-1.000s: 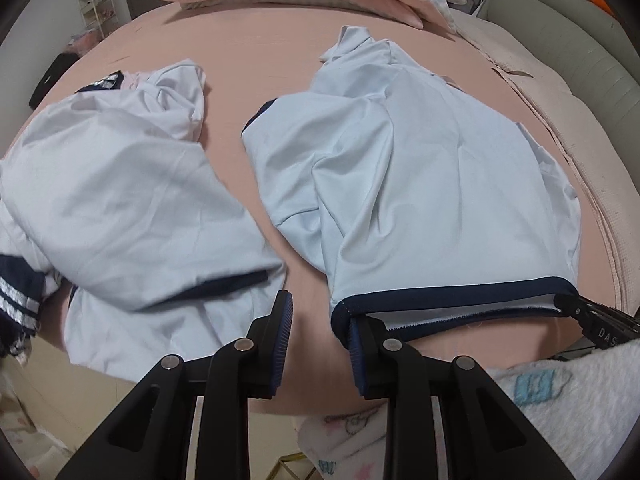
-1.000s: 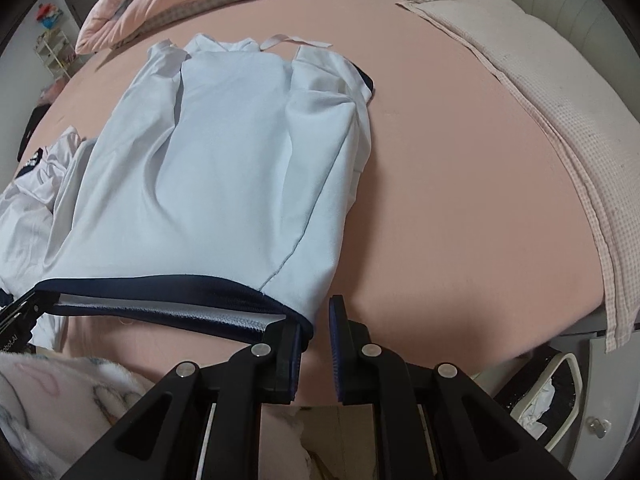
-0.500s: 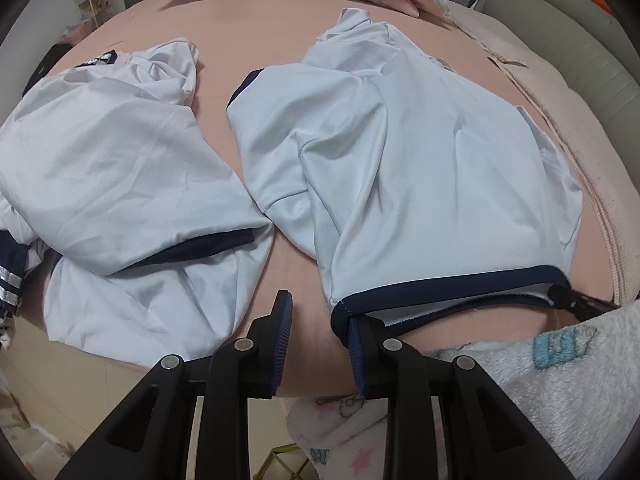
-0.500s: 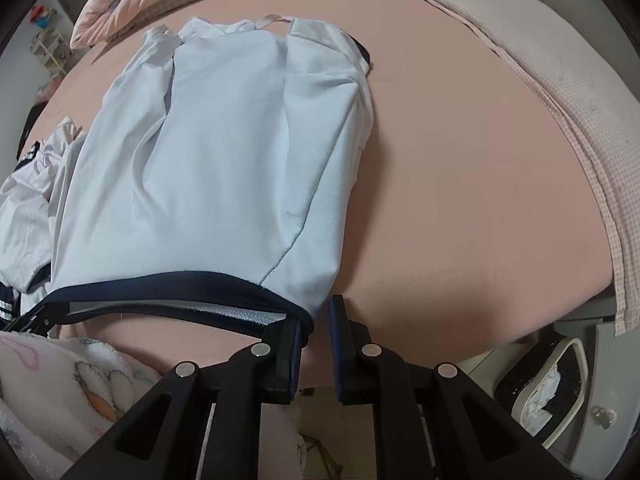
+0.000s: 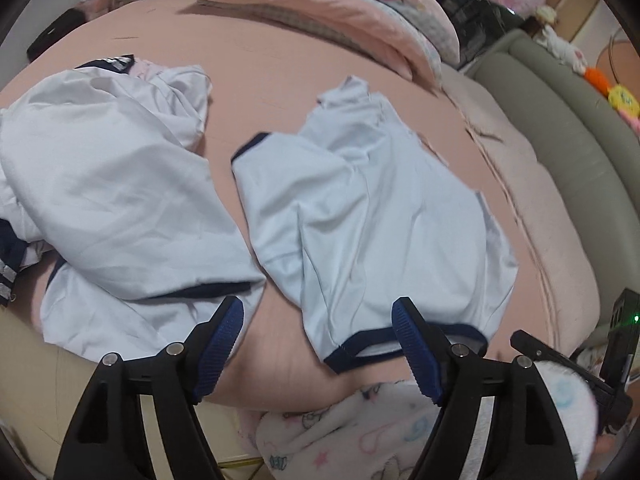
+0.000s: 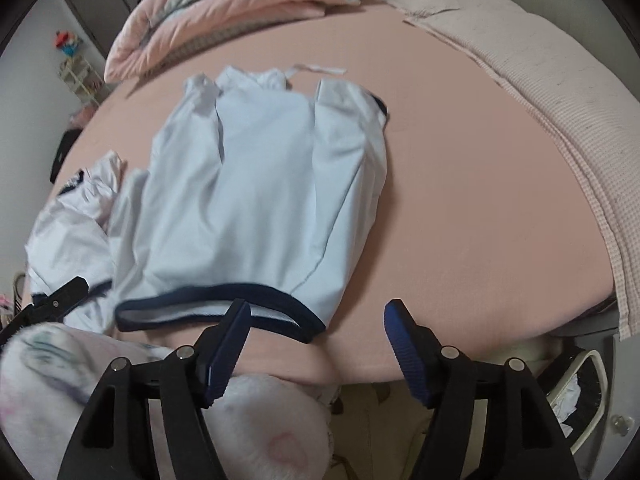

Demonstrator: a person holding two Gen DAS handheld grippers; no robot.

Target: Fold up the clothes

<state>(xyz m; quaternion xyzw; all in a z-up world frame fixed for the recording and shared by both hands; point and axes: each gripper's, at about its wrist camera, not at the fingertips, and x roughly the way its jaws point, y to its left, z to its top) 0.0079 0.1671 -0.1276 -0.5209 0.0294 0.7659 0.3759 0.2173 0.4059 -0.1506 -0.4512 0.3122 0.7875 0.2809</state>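
A pale blue shirt [image 5: 372,216] with a navy hem lies flat on the pink bed [image 5: 256,64], hem at the near edge; it also shows in the right wrist view [image 6: 260,208]. My left gripper [image 5: 316,320] is open and empty, just in front of the hem's left corner. My right gripper [image 6: 316,320] is open and empty, at the hem's right corner, with its left finger [image 6: 228,340] over the navy hem [image 6: 224,294]. Neither holds cloth.
A second crumpled white garment [image 5: 100,184] with navy trim lies left of the shirt. Pink quilts [image 5: 328,12] are piled at the far side of the bed. A grey sofa [image 5: 576,136] stands at the right. A fluffy sleeve [image 5: 360,432] shows below.
Both grippers were shut on the shirt's navy hem; both have opened and let go. The hem now lies on the bed, and both grippers have drawn back slightly.
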